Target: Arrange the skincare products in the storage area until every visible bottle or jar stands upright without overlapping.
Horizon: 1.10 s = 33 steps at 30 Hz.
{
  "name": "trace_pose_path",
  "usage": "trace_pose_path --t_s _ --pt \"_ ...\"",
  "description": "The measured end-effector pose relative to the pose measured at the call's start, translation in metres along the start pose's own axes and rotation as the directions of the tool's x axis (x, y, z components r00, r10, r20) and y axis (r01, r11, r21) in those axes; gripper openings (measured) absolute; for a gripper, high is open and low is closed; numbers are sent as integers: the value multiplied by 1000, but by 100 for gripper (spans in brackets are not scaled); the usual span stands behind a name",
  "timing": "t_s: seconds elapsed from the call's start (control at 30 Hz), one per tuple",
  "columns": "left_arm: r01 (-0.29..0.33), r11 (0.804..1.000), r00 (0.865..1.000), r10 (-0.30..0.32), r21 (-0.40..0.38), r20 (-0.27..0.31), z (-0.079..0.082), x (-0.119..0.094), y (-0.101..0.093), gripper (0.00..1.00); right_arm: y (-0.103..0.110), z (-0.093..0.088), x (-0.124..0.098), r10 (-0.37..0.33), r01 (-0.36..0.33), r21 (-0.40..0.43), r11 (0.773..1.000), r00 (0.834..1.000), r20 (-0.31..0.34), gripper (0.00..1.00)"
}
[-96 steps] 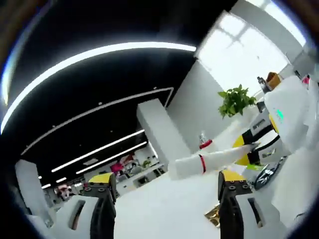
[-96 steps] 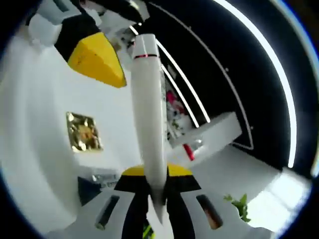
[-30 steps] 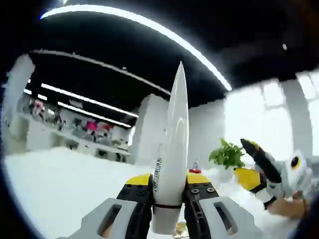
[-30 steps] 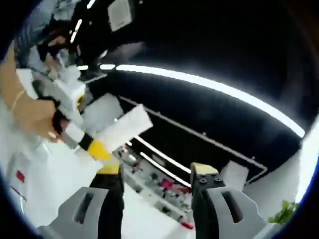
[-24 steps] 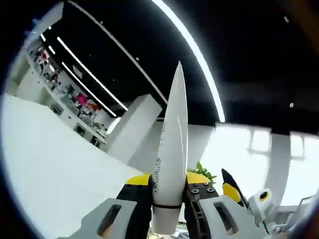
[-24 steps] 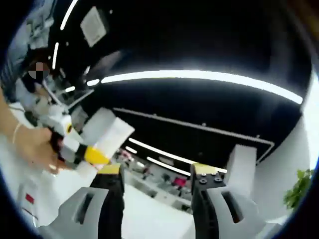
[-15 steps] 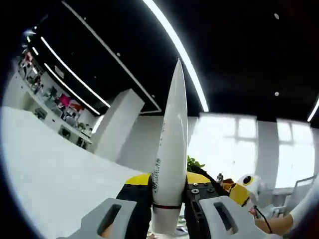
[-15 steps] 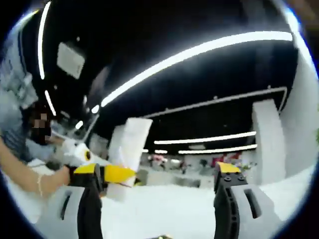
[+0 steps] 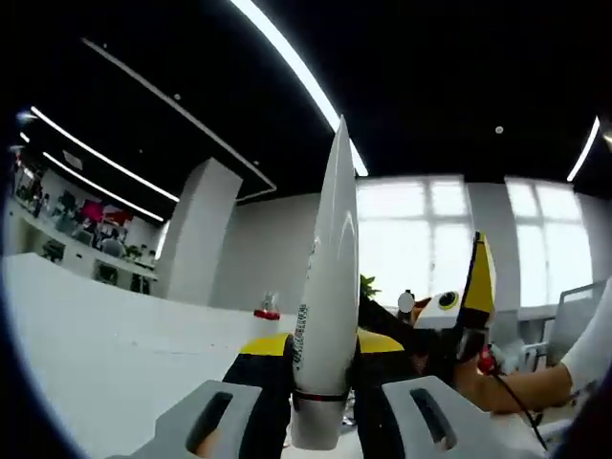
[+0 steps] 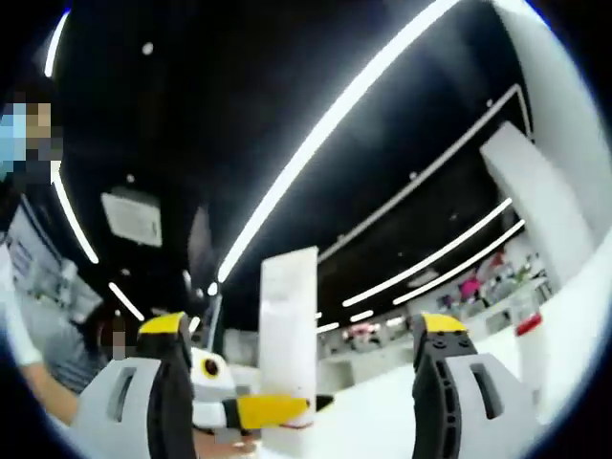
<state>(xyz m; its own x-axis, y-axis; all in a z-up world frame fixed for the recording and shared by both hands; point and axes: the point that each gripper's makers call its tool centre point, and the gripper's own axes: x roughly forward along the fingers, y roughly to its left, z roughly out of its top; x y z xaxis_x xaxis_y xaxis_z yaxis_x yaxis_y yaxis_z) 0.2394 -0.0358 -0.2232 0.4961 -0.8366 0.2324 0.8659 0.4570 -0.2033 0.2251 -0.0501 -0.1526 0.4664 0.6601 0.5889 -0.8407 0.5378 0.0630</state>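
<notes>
- Two tongs appear: the left tongs (image 9: 323, 368) are clamped on a white, flattened plastic squeeze tube (image 9: 328, 277), and the right tongs (image 10: 311, 368) stand wide apart with nothing between their yellow-tipped jaws.
- In the left gripper view the tube rises from 6 o'clock toward 12 o'clock, its sealed edge uppermost, a thin dark ring near its lower end between the jaws.
- At 3 o'clock in that view the right tongs (image 9: 475, 287) point upward, held by a person's hand (image 9: 507, 392) in a white sleeve (image 9: 595, 349).
- A green potted plant (image 9: 368, 287) sits just right of the tube, and a small red-capped clear bottle (image 9: 267, 316) stands upright on the white desk (image 9: 105, 344) at 9 o'clock of the tube.
- In the right gripper view the same tube (image 10: 289, 339) stands between the open jaws, touching neither, gripped low by the left tongs (image 10: 258, 413) at 6 o'clock.
- A red-capped bottle (image 10: 529, 344) stands at 3 o'clock there.
</notes>
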Motion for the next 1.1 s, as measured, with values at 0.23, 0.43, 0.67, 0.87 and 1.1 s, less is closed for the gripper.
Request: trace_pose_path --t_s 0.23,0.43,0.67,0.87,1.1 --pt "29 998 998 -26 48 -57 -12 6 -8 22 4 -17 2 27 -28 -1 1000 997 -71 95" --pt "73 997 994 -71 21 -87 -19 11 -15 22 2 -18 0 16 -18 -20 1000 996 -89 94" --pt "80 997 992 -77 23 -101 -20 13 -21 22 -14 -6 -3 -28 28 4 1000 999 -30 94" --pt "85 996 990 -84 3 -114 -22 14 -22 22 -13 -11 -1 -12 15 62 998 999 -47 95" --pt "56 997 990 -49 51 -132 -23 16 -18 22 -9 -12 2 -14 19 70 997 997 -74 93"
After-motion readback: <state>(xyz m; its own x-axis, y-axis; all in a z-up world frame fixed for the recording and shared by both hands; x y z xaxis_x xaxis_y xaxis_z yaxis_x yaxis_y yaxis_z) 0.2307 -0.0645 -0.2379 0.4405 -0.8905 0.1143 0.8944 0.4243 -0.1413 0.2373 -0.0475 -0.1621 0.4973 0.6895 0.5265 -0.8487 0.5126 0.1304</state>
